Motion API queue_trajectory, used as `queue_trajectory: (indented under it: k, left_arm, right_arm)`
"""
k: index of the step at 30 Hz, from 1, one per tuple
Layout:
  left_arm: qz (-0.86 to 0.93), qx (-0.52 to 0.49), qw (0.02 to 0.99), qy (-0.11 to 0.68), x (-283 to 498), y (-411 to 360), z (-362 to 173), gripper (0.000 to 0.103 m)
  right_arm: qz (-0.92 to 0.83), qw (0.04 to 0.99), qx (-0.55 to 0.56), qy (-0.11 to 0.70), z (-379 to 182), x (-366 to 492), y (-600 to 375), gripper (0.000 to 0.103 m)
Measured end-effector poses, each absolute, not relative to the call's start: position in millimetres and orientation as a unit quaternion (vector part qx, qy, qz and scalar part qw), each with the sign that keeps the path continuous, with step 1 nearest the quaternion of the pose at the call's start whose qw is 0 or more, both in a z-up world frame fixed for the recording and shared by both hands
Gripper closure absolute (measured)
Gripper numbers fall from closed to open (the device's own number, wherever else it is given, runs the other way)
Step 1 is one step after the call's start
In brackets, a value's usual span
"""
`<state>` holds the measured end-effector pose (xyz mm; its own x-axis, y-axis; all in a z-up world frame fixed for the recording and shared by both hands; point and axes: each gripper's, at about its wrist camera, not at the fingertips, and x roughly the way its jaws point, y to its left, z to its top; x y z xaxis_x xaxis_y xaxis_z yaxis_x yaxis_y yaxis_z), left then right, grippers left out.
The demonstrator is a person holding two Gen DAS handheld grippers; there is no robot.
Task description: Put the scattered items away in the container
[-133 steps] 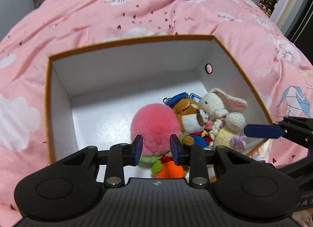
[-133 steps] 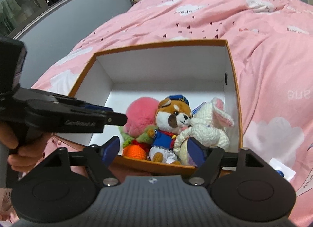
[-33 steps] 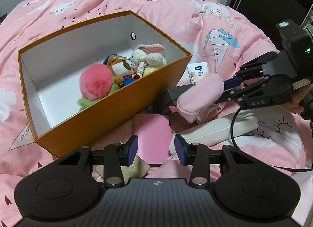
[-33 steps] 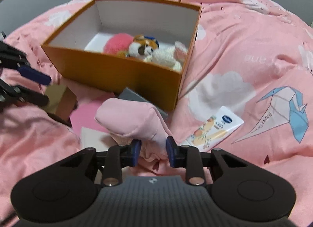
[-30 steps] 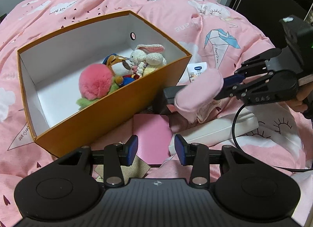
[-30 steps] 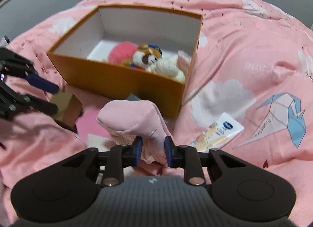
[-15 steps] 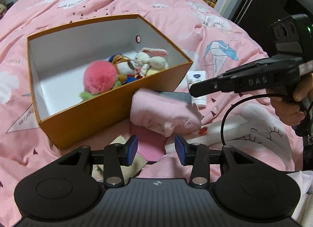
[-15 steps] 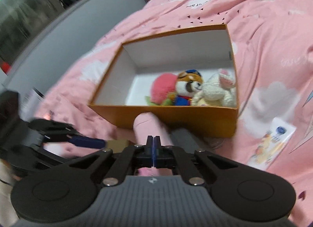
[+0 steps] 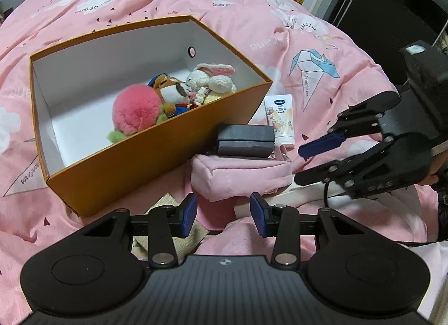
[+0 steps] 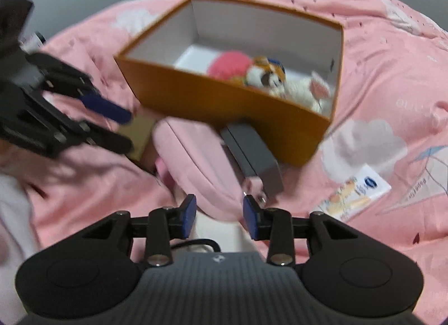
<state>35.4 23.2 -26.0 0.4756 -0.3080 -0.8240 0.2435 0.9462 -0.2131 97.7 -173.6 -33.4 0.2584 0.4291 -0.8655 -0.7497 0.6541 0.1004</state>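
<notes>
The pouch [image 10: 196,168] lies on the bed, long side running away from our right claw [image 10: 219,214]. That claw is nearer, opening, touching nothing. Our left claw [image 9: 223,214] is spread, empty.

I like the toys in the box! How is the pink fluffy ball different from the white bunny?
The pink fluffy ball is round and fuzzy with no face showing; the white bunny is knitted, with long pink-lined ears. The ball is the bigger one and sits toward the middle of the orange box; the bunny lies near the end wall. Both are soft toys inside the box.
</notes>
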Motion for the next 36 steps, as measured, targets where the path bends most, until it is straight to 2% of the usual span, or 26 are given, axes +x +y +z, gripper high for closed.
queue_trajectory:
  k: [12, 17, 20, 24, 30, 33, 36]
  left_arm:
    - [-0.227, 0.157, 0.847, 0.455, 50.4, -29.0, -13.0, 0.055]
    - [-0.250, 0.151, 0.836, 0.464, 54.4, -35.1, -29.5, 0.055]
    - [-0.250, 0.164, 0.832, 0.467, 54.0, -36.8, -37.9, 0.055]
    - [-0.246, 0.184, 0.831, 0.464, 57.1, -39.0, -39.0, 0.055]
    - [-0.214, 0.153, 0.818, 0.511, 72.6, -24.9, -52.2, 0.055]
    - [-0.211, 0.142, 0.824, 0.507, 71.1, -19.8, -56.5, 0.055]
    - [-0.209, 0.133, 0.826, 0.507, 66.3, -12.6, -58.8, 0.057]
  right_arm:
    - [0.370, 0.756, -0.122, 0.526, -41.5, 129.2, -181.3, 0.060]
    - [0.370, 0.757, -0.081, 0.533, -49.6, 132.9, -192.4, 0.060]
    - [0.376, 0.751, -0.101, 0.533, -50.9, 130.2, -196.7, 0.053]
    - [0.390, 0.735, -0.090, 0.548, -60.1, 141.2, -192.4, 0.051]
    - [0.424, 0.705, -0.080, 0.562, -75.2, 141.0, -174.6, 0.047]
    - [0.430, 0.710, -0.073, 0.553, -79.3, 134.9, -170.6, 0.049]
    - [0.427, 0.719, -0.065, 0.545, -77.8, 129.6, -172.2, 0.058]
